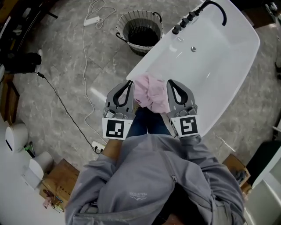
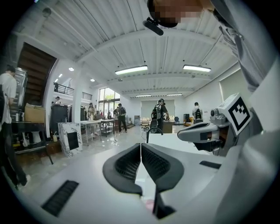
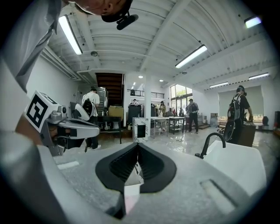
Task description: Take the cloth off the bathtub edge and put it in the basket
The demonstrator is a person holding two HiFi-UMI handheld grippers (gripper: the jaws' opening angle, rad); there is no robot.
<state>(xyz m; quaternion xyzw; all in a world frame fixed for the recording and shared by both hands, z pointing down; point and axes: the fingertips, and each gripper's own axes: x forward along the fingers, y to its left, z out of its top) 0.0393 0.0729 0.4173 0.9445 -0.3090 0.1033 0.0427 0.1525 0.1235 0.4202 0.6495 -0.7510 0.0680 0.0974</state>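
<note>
- I found the left claw (image 1: 129, 82) with its jaws pressed together in the left gripper view (image 2: 141, 145) and nothing gripped between them.
- I found the right claw (image 1: 169, 81) likewise closed tip to tip in the right gripper view (image 3: 138, 145), and empty.
- From the head view, both claws pointed away from the person, side by side over the near end of the bathtub (image 1: 228, 52).
- The pink cloth (image 1: 151, 94) lay bunched on the bathtub's near edge, between the two claws. I could not tell whether either claw touched it.
- A faint pink patch showed low beneath the jaws in each gripper view. It was too small to read further.
- The basket (image 1: 124, 23) stood upright on the marbled floor (image 1: 66, 79), just beside the bathtub's far left rim and well apart from the cloth. Its inside looked dark.
- A black tap (image 1: 216, 8) stood at the far end of the bathtub.
- A white cable (image 1: 86, 66) ran across the floor left of the basket.
</note>
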